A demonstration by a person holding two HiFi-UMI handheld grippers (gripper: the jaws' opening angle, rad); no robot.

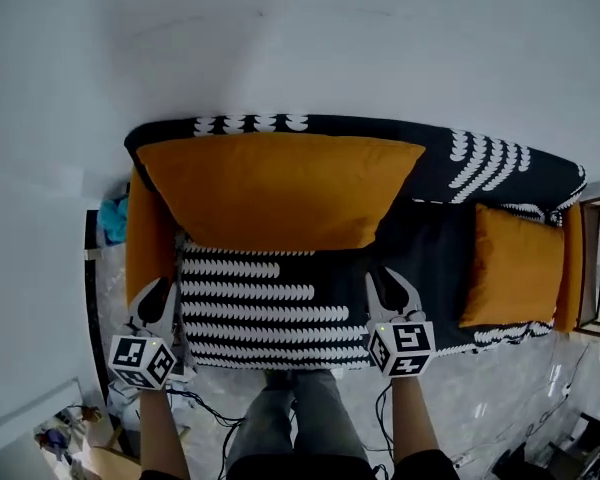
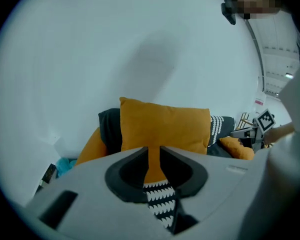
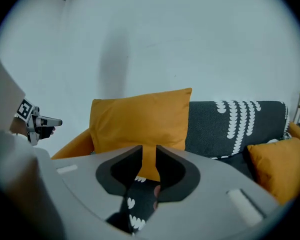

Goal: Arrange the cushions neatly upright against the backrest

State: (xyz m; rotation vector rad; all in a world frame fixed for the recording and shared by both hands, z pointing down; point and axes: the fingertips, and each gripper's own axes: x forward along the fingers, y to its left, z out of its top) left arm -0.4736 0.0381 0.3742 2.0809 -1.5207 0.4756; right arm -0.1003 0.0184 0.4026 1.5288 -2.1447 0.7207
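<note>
The big orange cushion point(image 1: 280, 190) stands upright against the sofa backrest point(image 1: 500, 158), and 1 smaller cushion point(image 1: 515, 266) sits near the seat's right end. The left gripper point(image 1: 158, 296) and right gripper point(image 1: 392, 284) hang over the seat's front edge. Both have jaws nearly together with a thin gap, holding nothing.

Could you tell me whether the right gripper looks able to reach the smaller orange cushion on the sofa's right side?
Probably yes: the right gripper is empty, and only bare black-and-white patterned sofa seat lies between it and the smaller orange fabric cushion.
</note>
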